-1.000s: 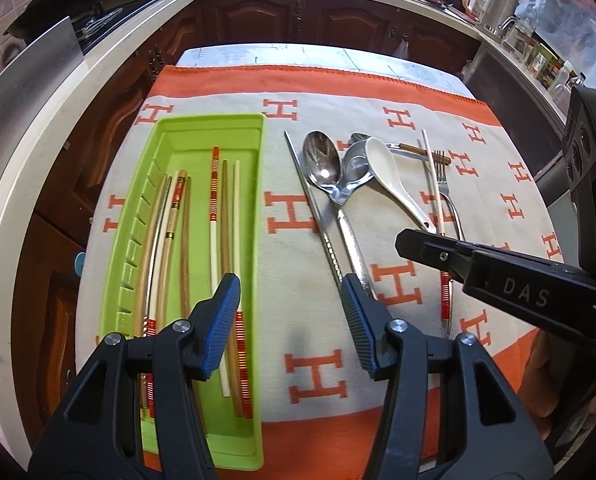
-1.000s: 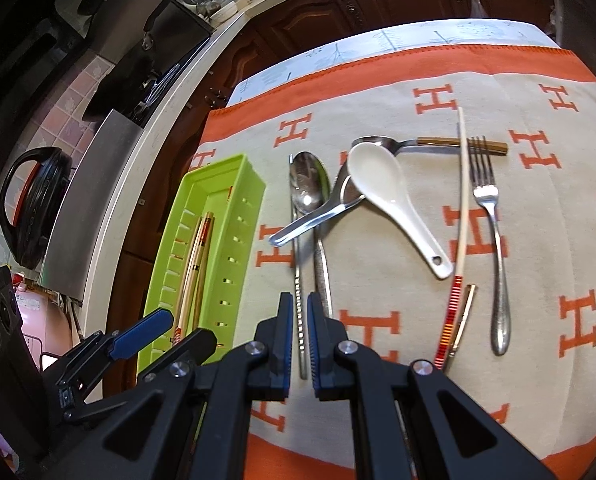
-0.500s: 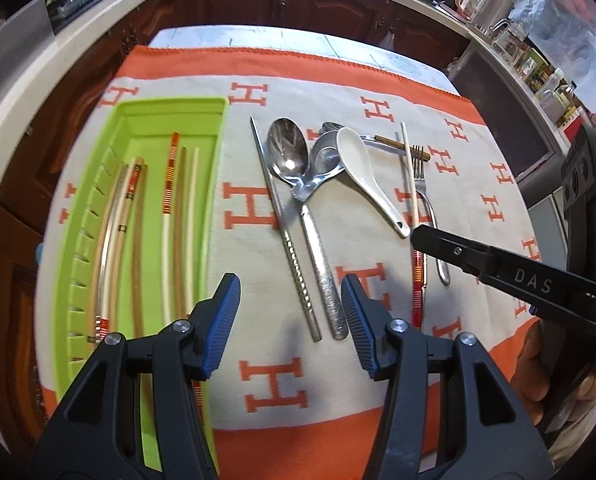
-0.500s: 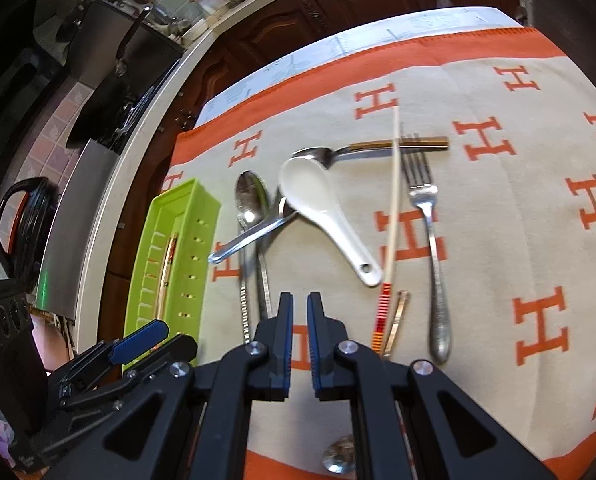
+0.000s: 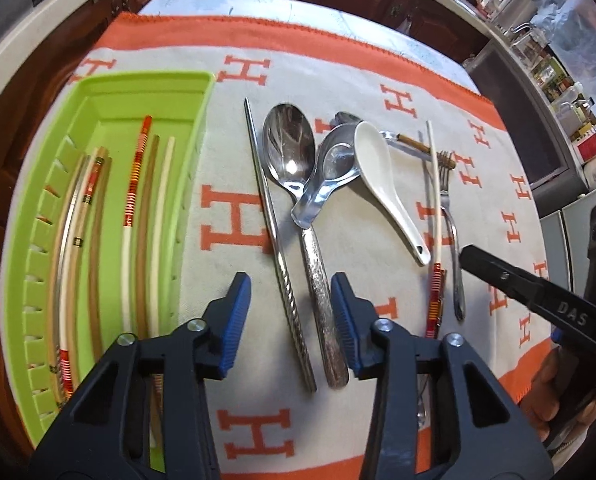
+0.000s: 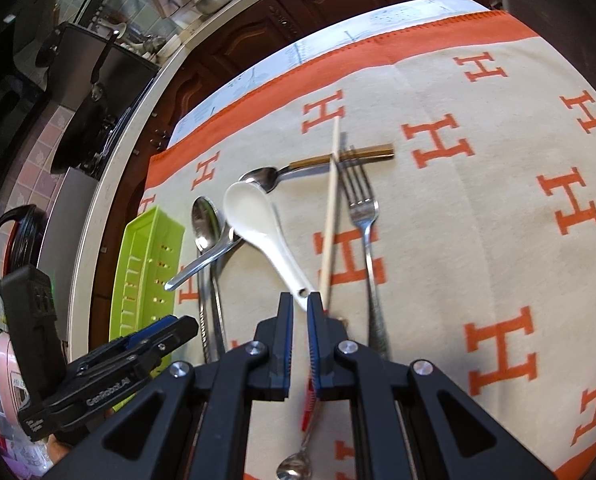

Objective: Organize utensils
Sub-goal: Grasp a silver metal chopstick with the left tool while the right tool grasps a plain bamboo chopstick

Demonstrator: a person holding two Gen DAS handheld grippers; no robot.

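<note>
Utensils lie in a loose row on the orange-and-cream cloth (image 5: pixel 234 216) covering the counter, to the right of the green tray (image 5: pixel 110 92), which already holds several chopsticks. Between your left gripper (image 5: pixel 291 316) jaws, which stand wide apart, you have the metal chopstick (image 5: pixel 272 224) and the big steel spoon (image 5: pixel 298 184) with its textured handle. Both are stiff and slick, and the chopstick is thin and lies flat on the cloth, so it will want to roll or skid out of a loose pinch. Take it across the twisted, ribbed part of its shaft near you, where the pads should bite better than on the smooth far end.

Your right gripper (image 6: pixel 299 308) has its jaws nearly together with only a narrow gap and nothing held; it sits just over the handle end of the white ceramic spoon (image 6: pixel 258 224), beside the pale chopstick (image 6: pixel 329 216) with the red-banded end. The ceramic spoon is likely the heaviest and the only breakable piece: grip its handle firmly, lift straight and set it down gently. Its bowl rests on the short steel spoon (image 5: pixel 329 168), so expect that to shift. The fork (image 6: pixel 367 240) and pale chopstick cross the brass-handled spoon (image 6: pixel 317 168); lift the top ones first.
</note>
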